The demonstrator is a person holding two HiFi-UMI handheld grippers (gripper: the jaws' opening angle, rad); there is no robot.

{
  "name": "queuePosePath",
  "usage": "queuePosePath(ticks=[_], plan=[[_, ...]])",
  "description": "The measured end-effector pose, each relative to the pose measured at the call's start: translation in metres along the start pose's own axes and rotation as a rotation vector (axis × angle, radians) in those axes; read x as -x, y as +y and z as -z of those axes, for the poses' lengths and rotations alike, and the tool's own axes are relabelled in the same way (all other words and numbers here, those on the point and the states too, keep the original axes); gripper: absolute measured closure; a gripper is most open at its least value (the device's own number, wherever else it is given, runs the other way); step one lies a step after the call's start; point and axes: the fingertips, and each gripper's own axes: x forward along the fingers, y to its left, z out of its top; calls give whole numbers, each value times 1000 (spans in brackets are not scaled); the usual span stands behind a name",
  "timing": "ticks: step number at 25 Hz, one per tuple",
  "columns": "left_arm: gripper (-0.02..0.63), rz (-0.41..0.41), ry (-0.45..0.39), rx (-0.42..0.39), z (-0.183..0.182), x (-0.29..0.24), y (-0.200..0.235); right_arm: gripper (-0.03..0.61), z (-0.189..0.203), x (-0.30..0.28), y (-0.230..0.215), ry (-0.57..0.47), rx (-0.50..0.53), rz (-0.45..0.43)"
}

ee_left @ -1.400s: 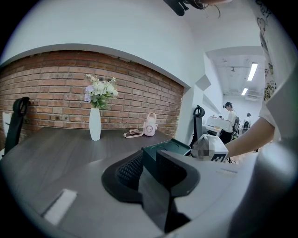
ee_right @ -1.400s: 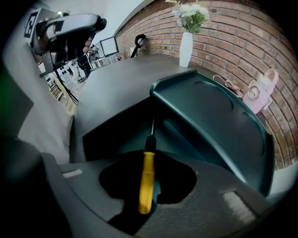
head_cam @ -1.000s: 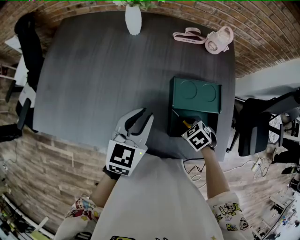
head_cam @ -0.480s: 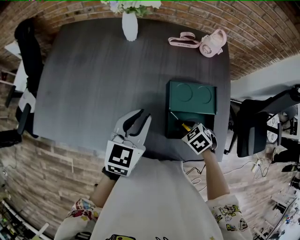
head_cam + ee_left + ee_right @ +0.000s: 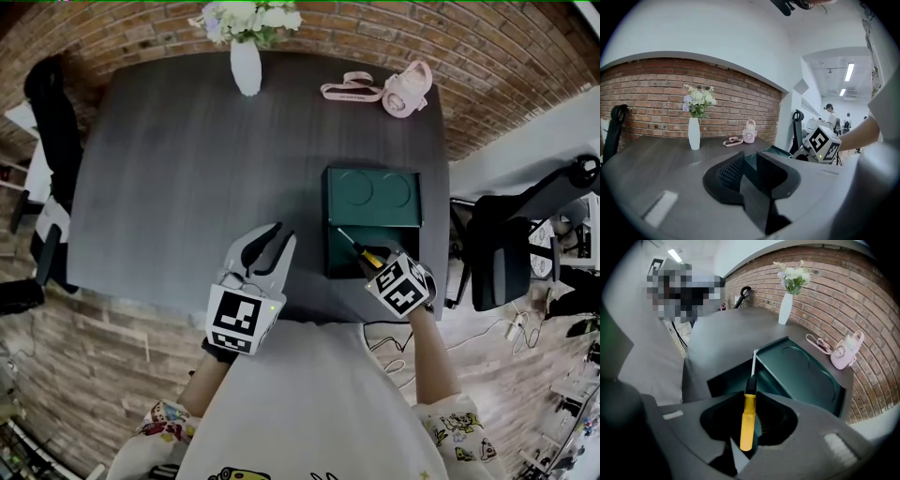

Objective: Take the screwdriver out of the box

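Screwdrivers: just one. The screwdriver (image 5: pixel 748 420) has a yellow handle, a black collar and a thin metal shaft.
Where it is: pinched by the handle in the right gripper (image 5: pixel 751 401), with the shaft poking forward over the open compartment of the box (image 5: pixel 339 255). Can't tell if the tip is clear of the rim.
Grippers: two. The right one is clamped on the yellow handle and tipped steeply down at the box. The left gripper (image 5: pixel 275 236) has its jaws a little apart with nothing in them, only a sliver of green box showing through the gap.
Left gripper spot: over the near edge of the table (image 5: pixel 187 169), to the left of the box and not touching it.
Boxes: one, dark green. Its lid (image 5: pixel 373 195) is flipped open to the far side, with two round recesses in it.
In the way: in the head view the right gripper's marker cube and body cover the box's near right corner and most of the handle, so only the collar and shaft show there.
Vases: one white vase (image 5: pixel 246 66) with pale flowers, at the far edge of the table.
Pink stuff: one small pink item with a strap (image 5: pixel 405 86), far right corner, well away from the box.
Chairs: two black ones, a left chair (image 5: pixel 56 112) and a right chair (image 5: pixel 506 248), either side of the table.
Backdrop: brick wall (image 5: pixel 647 98) behind the table.
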Motion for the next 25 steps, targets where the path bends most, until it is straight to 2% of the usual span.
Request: queuePosePath(ticks=[7,20,25], plan=[[549,17,-18,-17,-5,6,-4,499,-24,37,-10,-117,-56,65],[566,-14,-59,-35,-15,29,-2,499,-85,118,-10,-480,-184,176],[578,-23,-83,-21,-21,31,-2,499,-99,144,-5,-633,-241,185]])
